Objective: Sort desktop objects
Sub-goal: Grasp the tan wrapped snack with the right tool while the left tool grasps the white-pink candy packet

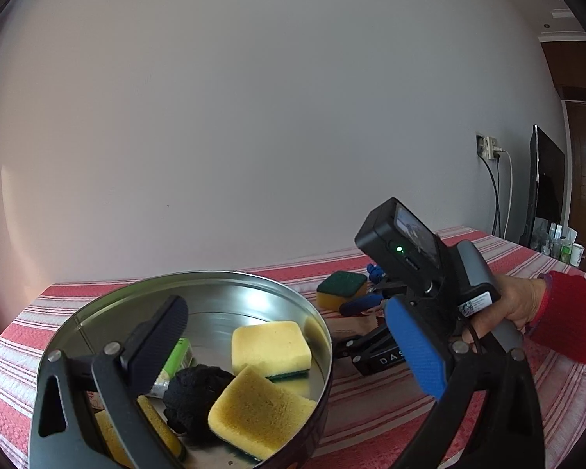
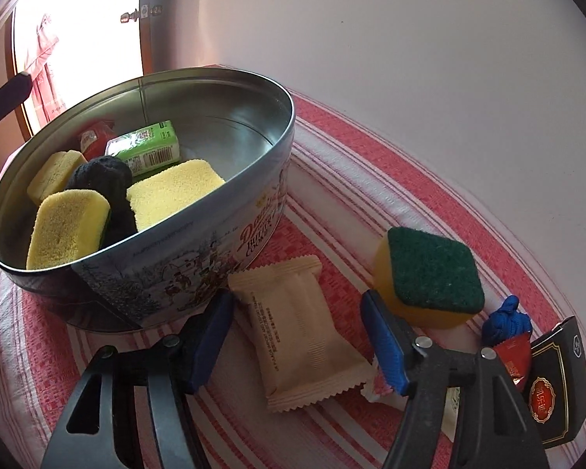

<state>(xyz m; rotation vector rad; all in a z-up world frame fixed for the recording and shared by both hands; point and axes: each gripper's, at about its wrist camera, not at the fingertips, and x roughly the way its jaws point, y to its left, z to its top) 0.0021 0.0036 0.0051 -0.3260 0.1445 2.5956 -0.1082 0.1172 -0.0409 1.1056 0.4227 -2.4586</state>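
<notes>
Two grippers, both spread wide and holding nothing. Right gripper (image 2: 297, 336) straddles the beige wafer packet (image 2: 304, 336) lying flat on the striped cloth (image 2: 371, 148), just beside the cookie tin (image 2: 175, 269) at its 5 o'clock. Left gripper (image 1: 293, 348) hovers over the tin's rim, idle. Tin holds yellow sponges (image 2: 68, 230), a black knit thing (image 2: 109, 183), a green packet (image 2: 146, 148). Loose green-topped sponge (image 2: 429, 277) sits at 2 o'clock of the packet. Likely step: pinch packet across its short sides, lower fingers to the cloth first, close gently as the wrapper crushes, lift clear of rim.
</notes>
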